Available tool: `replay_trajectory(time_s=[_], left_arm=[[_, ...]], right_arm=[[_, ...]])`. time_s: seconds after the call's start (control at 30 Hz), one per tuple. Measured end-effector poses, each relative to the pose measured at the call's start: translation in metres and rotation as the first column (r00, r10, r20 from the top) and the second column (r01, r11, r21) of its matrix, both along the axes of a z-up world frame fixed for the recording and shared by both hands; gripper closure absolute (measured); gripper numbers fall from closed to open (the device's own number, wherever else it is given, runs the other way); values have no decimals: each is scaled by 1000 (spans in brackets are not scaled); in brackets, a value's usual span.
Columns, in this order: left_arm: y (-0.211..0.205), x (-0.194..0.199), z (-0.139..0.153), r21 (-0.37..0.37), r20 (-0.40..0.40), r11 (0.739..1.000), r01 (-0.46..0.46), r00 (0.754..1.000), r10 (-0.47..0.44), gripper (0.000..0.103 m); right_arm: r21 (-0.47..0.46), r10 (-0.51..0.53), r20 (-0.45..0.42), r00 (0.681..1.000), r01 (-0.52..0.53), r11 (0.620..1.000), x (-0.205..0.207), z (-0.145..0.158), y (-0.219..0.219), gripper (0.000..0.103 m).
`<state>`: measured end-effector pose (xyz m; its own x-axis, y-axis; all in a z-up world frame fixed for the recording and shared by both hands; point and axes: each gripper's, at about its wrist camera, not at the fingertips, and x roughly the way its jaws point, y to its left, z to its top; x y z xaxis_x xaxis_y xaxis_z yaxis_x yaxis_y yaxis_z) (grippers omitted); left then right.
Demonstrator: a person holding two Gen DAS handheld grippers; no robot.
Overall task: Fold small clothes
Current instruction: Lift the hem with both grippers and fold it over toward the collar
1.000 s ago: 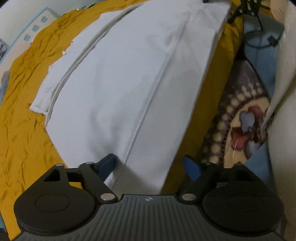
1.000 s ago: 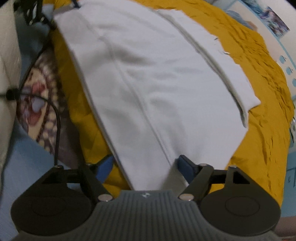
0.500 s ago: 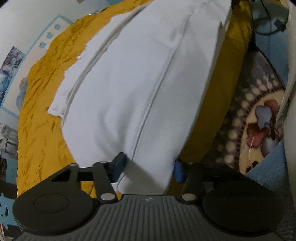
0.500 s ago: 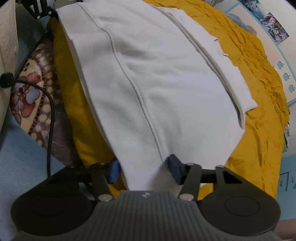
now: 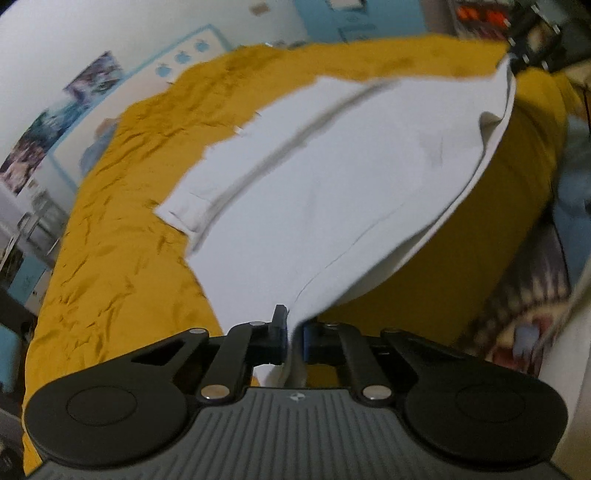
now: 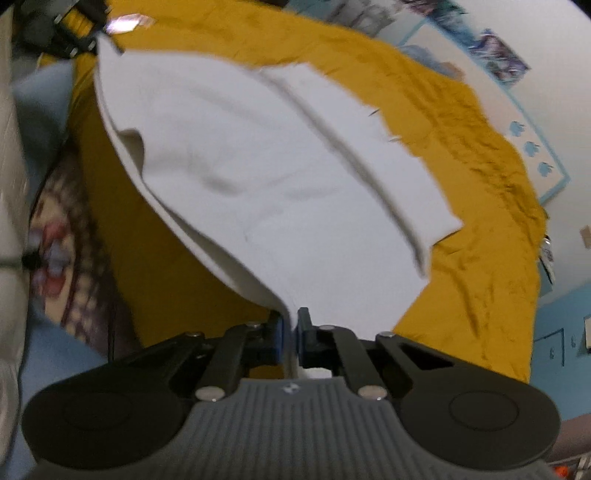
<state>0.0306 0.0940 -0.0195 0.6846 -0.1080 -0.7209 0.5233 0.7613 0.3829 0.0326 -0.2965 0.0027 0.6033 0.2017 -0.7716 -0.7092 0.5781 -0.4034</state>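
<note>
A white garment (image 5: 332, 184) lies on a mustard-yellow bedcover (image 5: 122, 240), with a folded sleeve along its far side. My left gripper (image 5: 293, 339) is shut on the garment's near edge, lifting it off the cover. In the right wrist view, the same garment (image 6: 277, 177) stretches away from me and my right gripper (image 6: 290, 341) is shut on its other near corner. The held edge hangs raised between the two grippers, its underside showing along the bed's side.
The yellow bedcover (image 6: 480, 166) spreads beyond the garment. A patterned blanket (image 5: 524, 295) and pale blue fabric (image 6: 55, 362) lie beside the bed edge. A wall with posters (image 5: 48, 136) stands behind. A dark stand (image 6: 62, 33) is at the far corner.
Both grippers closed from open onto the garment's near edge and lifted it. The views tilted up, so the wall and far side of the bed now show.
</note>
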Motion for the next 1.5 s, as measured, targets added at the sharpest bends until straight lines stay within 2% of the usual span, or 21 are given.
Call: replay_trajectory(time_s=[0.2, 0.33, 0.53, 0.7, 0.83, 0.93, 1.03, 1.13, 1.3, 1.5], left_arm=[[2, 35, 36, -86, 88, 992, -94, 991, 101, 95], [0, 67, 53, -132, 168, 981, -139, 973, 161, 95], [1, 121, 75, -137, 286, 974, -182, 934, 215, 95], [1, 172, 87, -136, 336, 969, -205, 911, 240, 95], [-2, 219, 92, -125, 358, 970, -211, 902, 242, 95], [-2, 253, 85, -118, 350, 970, -211, 906, 240, 95], [1, 289, 71, -128, 303, 966, -224, 919, 253, 95], [4, 325, 49, -127, 247, 961, -245, 931, 270, 95], [12, 375, 4, -113, 138, 952, -284, 945, 298, 95], [25, 412, -37, -141, 33, 942, -306, 949, 313, 92]], right_arm=[[83, -96, 127, 987, 86, 993, 24, 32, 0, 103], [120, -184, 221, 958, 160, 980, 50, 49, 8, 103], [208, -294, 334, 896, 234, 950, 101, 74, 17, 103], [218, -320, 417, 851, 248, 944, 148, 91, 33, 103], [245, -347, 434, 831, 262, 933, 199, 102, 38, 103], [265, -373, 419, 828, 281, 922, 248, 103, 39, 103], [273, -377, 385, 843, 286, 918, 305, 93, 40, 103], [243, -357, 374, 856, 281, 928, 359, 73, 45, 103], [193, -339, 320, 885, 290, 938, 439, 19, 57, 103], [150, -347, 239, 907, 319, 936, 503, -52, 63, 103]])
